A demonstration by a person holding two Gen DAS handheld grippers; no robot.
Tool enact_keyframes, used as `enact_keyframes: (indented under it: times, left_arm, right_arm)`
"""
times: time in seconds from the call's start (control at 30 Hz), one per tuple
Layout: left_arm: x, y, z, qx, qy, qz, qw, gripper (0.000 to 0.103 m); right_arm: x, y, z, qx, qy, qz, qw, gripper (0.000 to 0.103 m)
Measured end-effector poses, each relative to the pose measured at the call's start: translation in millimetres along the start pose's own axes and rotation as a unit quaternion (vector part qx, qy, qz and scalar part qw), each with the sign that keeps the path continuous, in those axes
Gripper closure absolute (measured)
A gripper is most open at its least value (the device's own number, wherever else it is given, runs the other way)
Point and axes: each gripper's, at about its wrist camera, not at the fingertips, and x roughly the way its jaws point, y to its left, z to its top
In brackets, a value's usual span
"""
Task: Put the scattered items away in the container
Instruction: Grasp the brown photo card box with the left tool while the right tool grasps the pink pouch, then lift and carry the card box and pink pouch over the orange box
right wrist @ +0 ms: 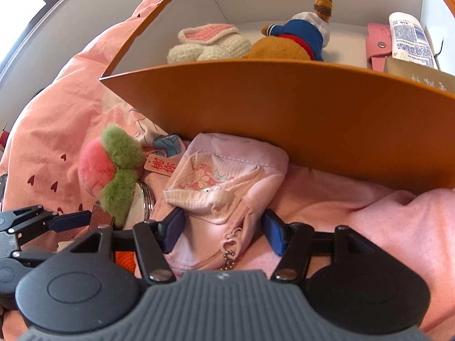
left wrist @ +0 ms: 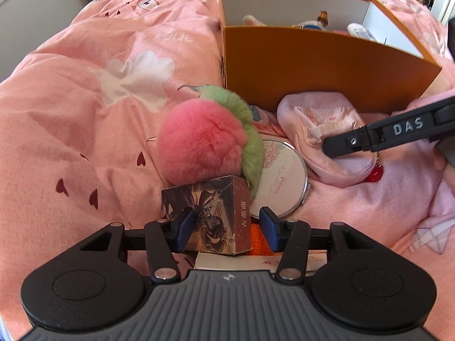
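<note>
Currently we sit mid-task: the orange box (right wrist: 284, 105) already holds a crochet bunny (right wrist: 207, 42), a plush bear (right wrist: 295, 38), a tube (right wrist: 411, 39) and a pink wallet (right wrist: 378, 47), while several items remain on the pink bedding (left wrist: 71, 113) in front of its near wall.

Left gripper (left wrist: 226, 224): jaws stand partly open, straddling a small printed carton (left wrist: 210, 216). The left pad lies against the carton's front face; the right pad stands just clear of its edge, so we judge no grip yet. A pink-and-green pompom (left wrist: 204, 145) rests at 12 o'clock of the carton, and a round compact mirror (left wrist: 281, 176) at 1 o'clock.

Right gripper (right wrist: 223, 227): jaws partly open around the lower end of a pink pouch (right wrist: 224, 179); pads sit beside the fabric, not visibly pressing. The pouch lies touching the box wall, its bead chain (right wrist: 229, 258) trailing towards 6 o'clock.

Step in hand, as we judge it: a two-handed pick, carton on the left, pouch on the right. Next move calls for closing each pair squarely, then lifting high enough to clear the tall wall at 12 o'clock. Soft fabric may slip.
</note>
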Motion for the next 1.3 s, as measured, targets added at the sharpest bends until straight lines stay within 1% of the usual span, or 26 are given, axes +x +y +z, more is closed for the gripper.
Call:
enact_keyframes:
  times: [0.1,0.2,0.33,0.43,0.5,0.57,0.67,0.8,0.83,0.87,0.9,0.93,0.97,1.07,1.13,1.2,1.3]
  left_arm:
    - [4,-2,-1,0.004,0.01,0.019,0.9998,0.044]
    - [4,-1,-2,0.002,0.009,0.022,0.9997,0.044]
    - [-4,-1,-1,0.003,-0.009,0.034,0.9994,0.044]
    - [-13,4,2,-0.001,-0.023,0.04,0.9989,0.049]
    - [-18,7,4,-0.004,-0.03,0.048,0.9984,0.056]
    - [-23,10,6,-0.003,-0.033,0.056,0.9979,0.06]
    - [-25,13,8,0.008,-0.03,0.072,0.9969,0.06]
    - [-19,21,7,-0.002,-0.02,0.087,0.996,0.061]
    - [-18,22,6,-0.003,-0.017,0.085,0.9962,0.062]
    - [-16,23,6,-0.004,-0.016,0.081,0.9966,0.066]
    - [-16,23,6,-0.005,-0.015,0.077,0.9969,0.072]
    - [-16,23,5,-0.006,-0.015,0.074,0.9971,0.075]
    - [-16,23,5,-0.008,-0.018,0.072,0.9972,0.075]
    - [-19,26,5,-0.017,-0.021,0.064,0.9976,0.076]
    - [-23,30,6,-0.026,-0.023,0.058,0.9977,0.077]
    - [-31,32,7,-0.031,-0.031,0.054,0.9976,0.077]
    - [-46,37,12,-0.041,-0.049,0.046,0.9969,0.077]
  right_arm:
    - [-3,3,0,-0.008,-0.007,-0.005,1.0,0.047]
    - [-8,7,-1,-0.019,-0.015,-0.011,1.0,0.052]
    - [-19,17,-1,-0.046,-0.026,-0.025,0.998,0.057]
    - [-28,24,0,-0.066,-0.036,-0.032,0.997,0.06]
    - [-33,27,0,-0.076,-0.041,-0.033,0.996,0.061]
    - [-35,27,1,-0.078,-0.041,-0.031,0.996,0.061]
    - [-30,23,4,-0.063,-0.032,-0.025,0.997,0.061]
    - [-24,19,7,-0.037,-0.022,-0.012,0.999,0.06]
    - [-21,17,8,-0.031,-0.019,-0.009,0.999,0.06]
    - [-19,15,9,-0.024,-0.016,-0.007,1.0,0.06]
    - [-16,13,9,-0.017,-0.013,-0.005,1.0,0.06]
    - [-14,11,9,-0.013,-0.011,-0.004,1.0,0.06]
    - [-13,9,8,-0.009,-0.011,-0.002,1.0,0.061]
    - [-17,11,6,-0.015,-0.016,0.0,1.0,0.067]
    - [-23,17,5,-0.036,-0.022,-0.004,0.999,0.071]
    - [-30,24,4,-0.061,-0.029,-0.007,0.998,0.073]
    - [-45,31,5,-0.087,-0.041,-0.006,0.995,0.073]
